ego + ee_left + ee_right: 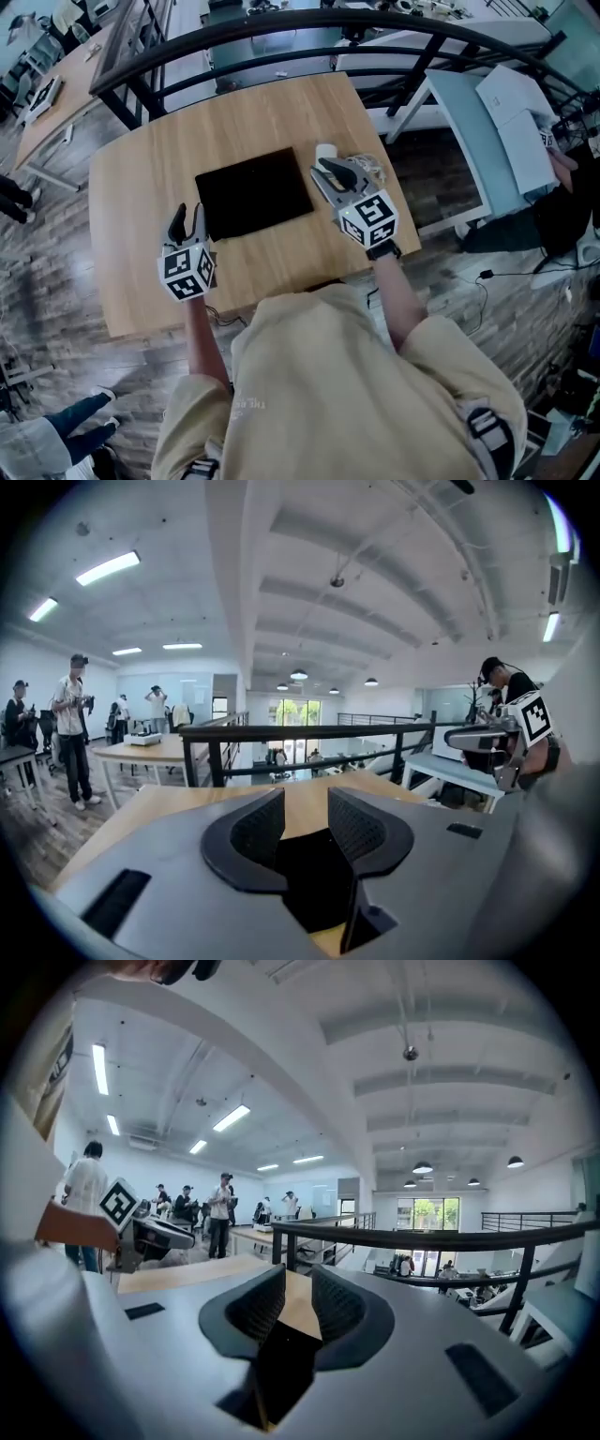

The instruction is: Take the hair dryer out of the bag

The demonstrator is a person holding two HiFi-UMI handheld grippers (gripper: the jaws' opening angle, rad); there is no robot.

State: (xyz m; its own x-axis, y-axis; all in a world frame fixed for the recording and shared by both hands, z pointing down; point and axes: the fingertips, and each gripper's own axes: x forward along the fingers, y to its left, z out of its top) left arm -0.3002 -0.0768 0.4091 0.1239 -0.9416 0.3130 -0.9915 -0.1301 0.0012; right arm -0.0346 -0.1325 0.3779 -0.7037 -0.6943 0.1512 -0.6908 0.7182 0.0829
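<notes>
While a flat black bag (pixel 253 194) lies on the wooden tabletop (pixel 141 187), the left gripper (pixel 190 217) and right gripper (pixel 330 171) flank it, jaws apart, empty.

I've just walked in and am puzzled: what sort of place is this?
Probably an open-plan lab or workshop, perhaps on a mezzanine: a black railing runs behind the wooden table, and people stand at other tables under strip lights.
</notes>
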